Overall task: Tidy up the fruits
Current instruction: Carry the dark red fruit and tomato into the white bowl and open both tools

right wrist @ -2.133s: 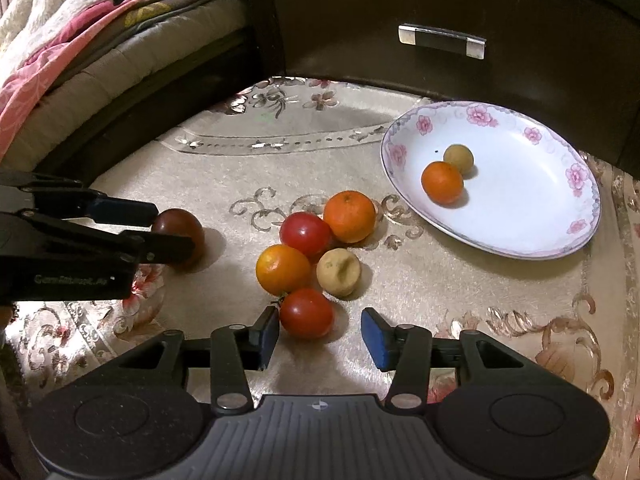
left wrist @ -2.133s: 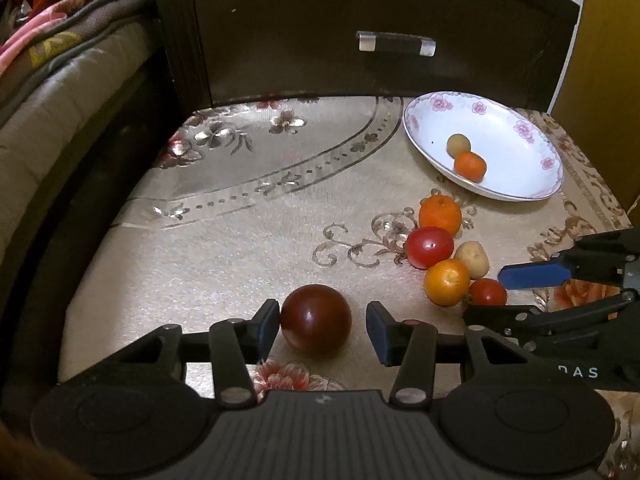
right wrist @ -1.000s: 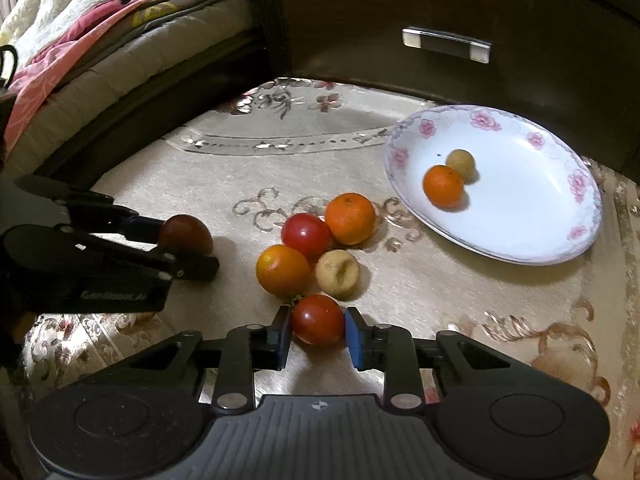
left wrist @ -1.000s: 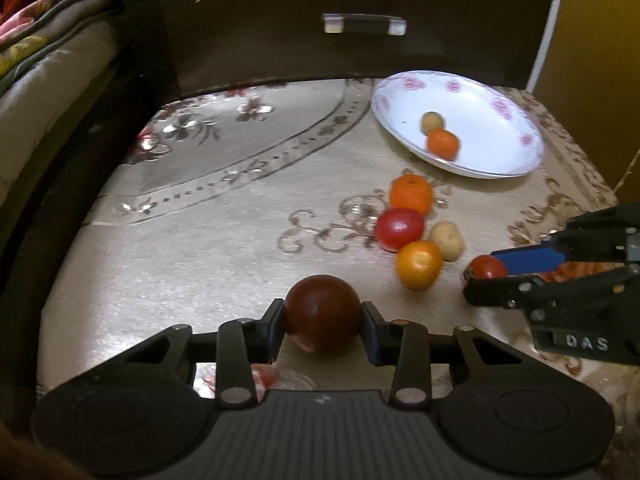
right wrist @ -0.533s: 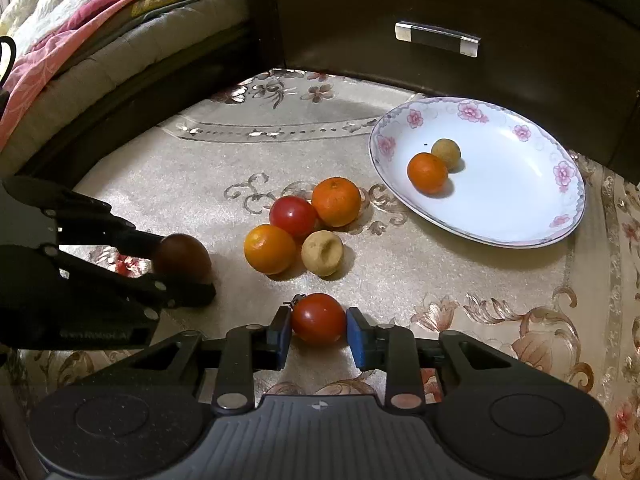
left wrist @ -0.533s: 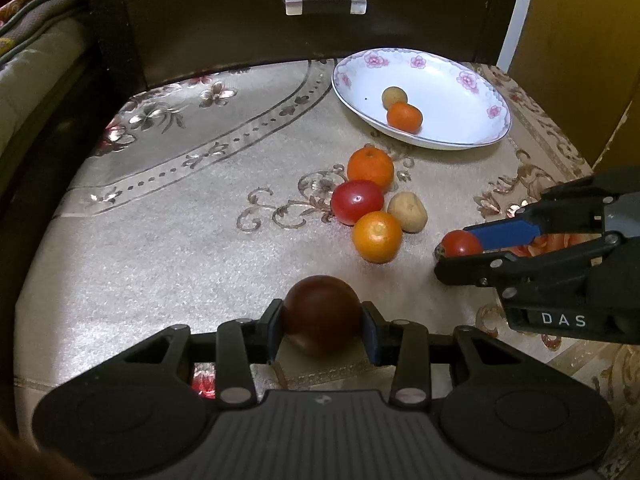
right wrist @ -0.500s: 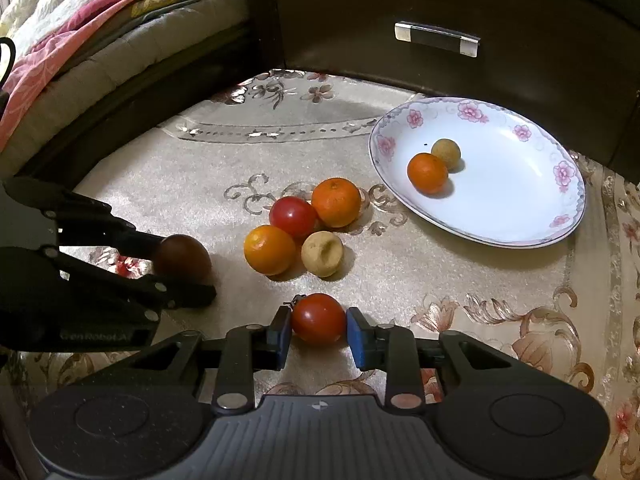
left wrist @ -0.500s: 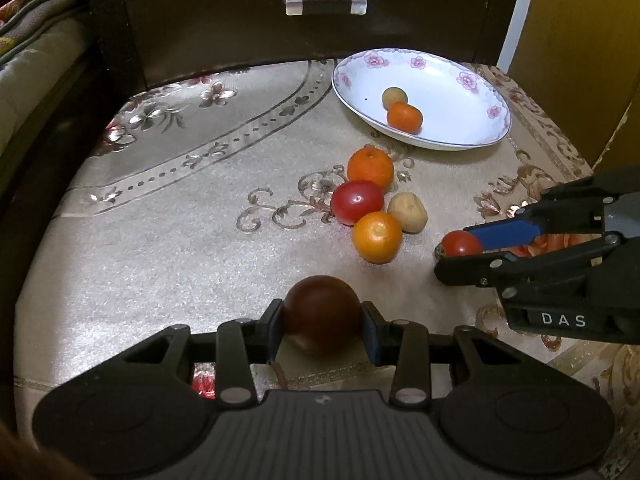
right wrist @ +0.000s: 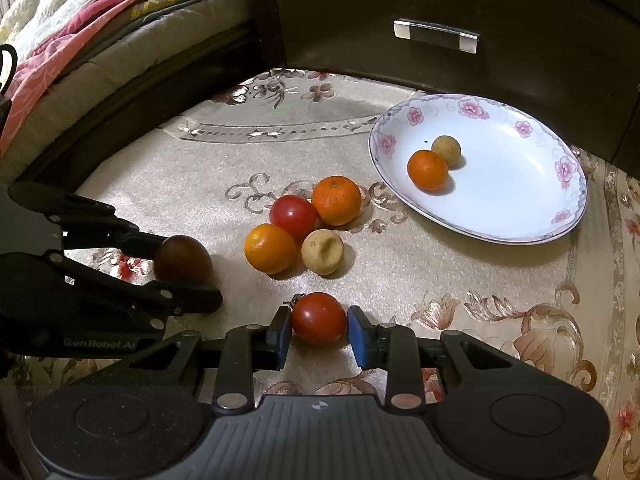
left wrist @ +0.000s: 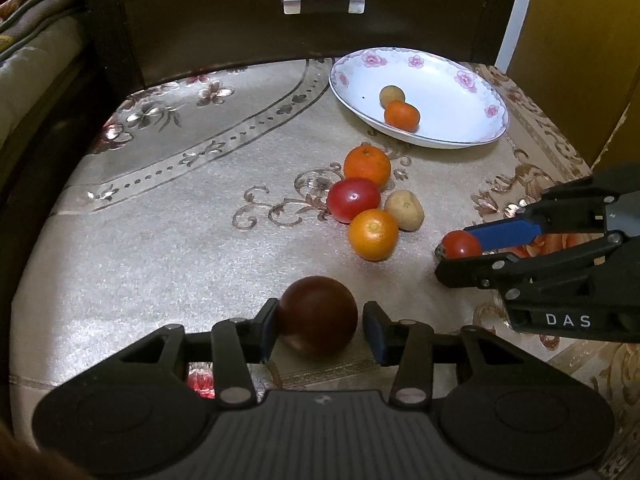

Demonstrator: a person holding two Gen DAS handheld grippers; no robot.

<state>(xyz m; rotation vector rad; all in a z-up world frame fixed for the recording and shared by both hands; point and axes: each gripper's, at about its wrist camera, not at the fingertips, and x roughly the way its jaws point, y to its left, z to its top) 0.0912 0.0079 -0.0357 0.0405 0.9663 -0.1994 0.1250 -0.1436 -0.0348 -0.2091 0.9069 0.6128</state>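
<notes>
Left wrist view: my left fingers (left wrist: 320,326) are bracketing the dark plum (left wrist: 318,316) above the worktop (left wrist: 160,220); the right pad seems slightly off it, so the grip is unclear.

Right wrist view: my right fingers (right wrist: 319,336) are clamping the tomato (right wrist: 318,318), well short of the plate (right wrist: 520,216).

Beige floral-patterned cloth worktop (left wrist: 168,216); dark wooden drawer front (right wrist: 460,12) with metal handle (right wrist: 436,35) behind; quilted bedding (right wrist: 88,28) at left; yellow-brown panel (left wrist: 576,40) at right.
</notes>
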